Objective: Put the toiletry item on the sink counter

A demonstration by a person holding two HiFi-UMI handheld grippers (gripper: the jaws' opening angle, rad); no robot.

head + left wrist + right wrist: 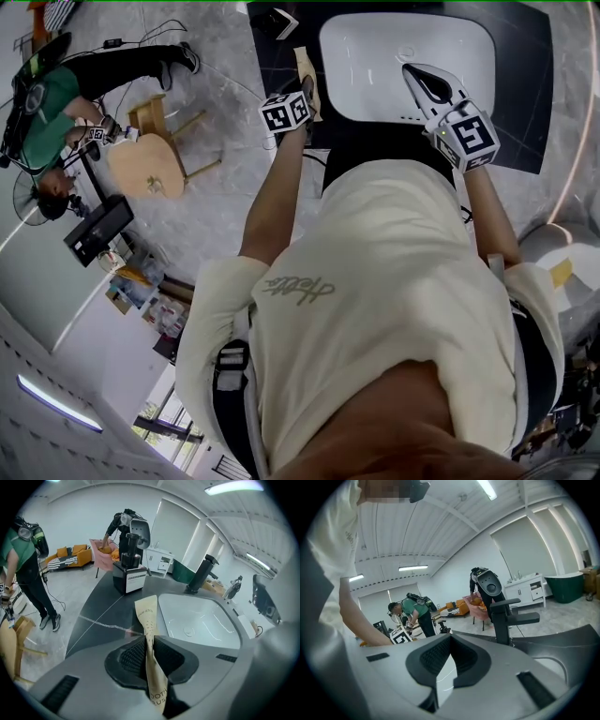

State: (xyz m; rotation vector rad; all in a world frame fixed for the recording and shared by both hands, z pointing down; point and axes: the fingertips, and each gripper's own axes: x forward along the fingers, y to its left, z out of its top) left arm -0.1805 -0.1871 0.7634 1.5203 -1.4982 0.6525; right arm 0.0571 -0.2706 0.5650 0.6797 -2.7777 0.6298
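Note:
A beige paper toothbrush packet (148, 618) stands up between the jaws of my left gripper (149, 657), which is shut on its middle. In the head view that packet (306, 71) and left gripper (308, 92) hang over the dark sink counter (274, 58), just left of the white basin (375, 52). My right gripper (418, 75) is held over the basin's near edge with its jaws closed to a thin slit and nothing in them. The right gripper view shows those jaws (449, 657) with the white basin behind the slit.
A black faucet (200, 575) stands behind the basin (201, 620). A black and white appliance (131, 570) sits at the counter's (101, 606) far end. On the floor to the left are a person in green (49, 111) and a wooden stool (148, 161).

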